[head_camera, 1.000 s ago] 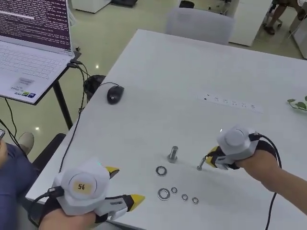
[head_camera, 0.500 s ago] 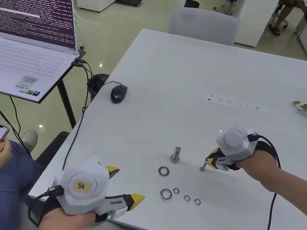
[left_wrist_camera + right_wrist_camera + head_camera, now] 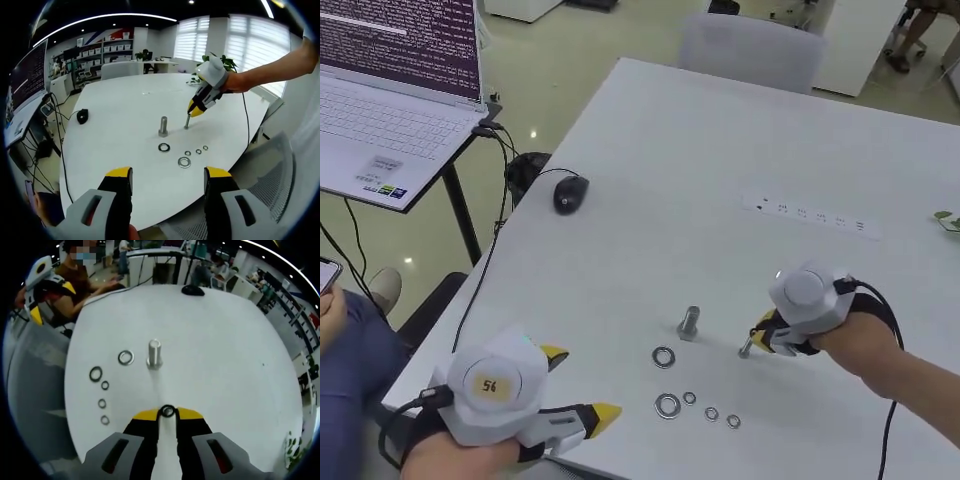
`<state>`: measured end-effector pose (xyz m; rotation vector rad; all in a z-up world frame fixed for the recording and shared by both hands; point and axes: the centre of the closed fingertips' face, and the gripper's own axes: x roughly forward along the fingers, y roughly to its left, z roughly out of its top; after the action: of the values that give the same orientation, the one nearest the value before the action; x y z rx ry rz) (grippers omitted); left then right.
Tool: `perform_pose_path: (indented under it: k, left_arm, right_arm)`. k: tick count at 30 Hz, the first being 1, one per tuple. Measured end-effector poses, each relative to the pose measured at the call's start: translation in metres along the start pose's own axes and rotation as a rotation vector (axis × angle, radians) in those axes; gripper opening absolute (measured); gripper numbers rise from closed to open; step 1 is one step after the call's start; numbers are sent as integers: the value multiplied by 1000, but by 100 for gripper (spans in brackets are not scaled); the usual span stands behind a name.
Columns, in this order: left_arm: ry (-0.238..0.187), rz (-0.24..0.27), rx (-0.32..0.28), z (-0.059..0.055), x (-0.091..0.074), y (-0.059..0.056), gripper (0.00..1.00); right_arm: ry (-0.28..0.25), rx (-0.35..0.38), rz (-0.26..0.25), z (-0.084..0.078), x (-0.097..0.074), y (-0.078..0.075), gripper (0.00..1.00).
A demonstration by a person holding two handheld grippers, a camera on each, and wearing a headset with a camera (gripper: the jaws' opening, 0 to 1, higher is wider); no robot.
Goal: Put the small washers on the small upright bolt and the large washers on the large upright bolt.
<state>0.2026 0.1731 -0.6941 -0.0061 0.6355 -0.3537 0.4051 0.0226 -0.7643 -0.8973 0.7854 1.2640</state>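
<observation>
Closest to me, the left gripper (image 3: 580,385) hovers at the near edge of the tabletop (image 3: 650,150). Its fingers (image 3: 119,176) are spread wide with nothing between them.

Just past it the nearer large washer (image 3: 668,405) lies flat. A short row of three small washers (image 3: 712,412) runs off to its right, each apart from the next. A bit further in, the farther large washer (image 3: 664,356) also lies flat, near the large bolt (image 3: 689,322) but not touching it. The large bolt stands upright, shank bare. All five washers are loose on the tabletop.

Right of the large bolt and apart from it, the small bolt (image 3: 745,347) stands upright on the tabletop. The right gripper (image 3: 758,335) comes in from the right, angled down. Its fingers (image 3: 145,415) are narrow, pinched on the top of the small bolt. In the right gripper view the bolt's top shows as a dark ring between the yellow tips. A hand (image 3: 855,340) and forearm hold that gripper.

Further out, a black mouse (image 3: 570,192) sits near the left edge, its cable going off the side. A white power strip (image 3: 810,215) lies flat, well beyond the bolts. Off the tabletop to the left, an open laptop (image 3: 390,110) sits on a stand with lines of text on its screen. A grey chair (image 3: 750,50) stands at the far edge.
</observation>
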Motion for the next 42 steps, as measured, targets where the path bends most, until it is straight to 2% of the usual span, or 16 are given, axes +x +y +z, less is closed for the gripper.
perform_pose_path:
  k: [28, 42]
  left_arm:
    - [5, -3, -8, -3, 1, -1, 57]
    - [8, 3, -16, -6, 0, 1, 57]
  right_arm:
    - [19, -11, 6, 0, 3, 1, 14]
    - [57, -9, 23, -5, 17, 3, 14]
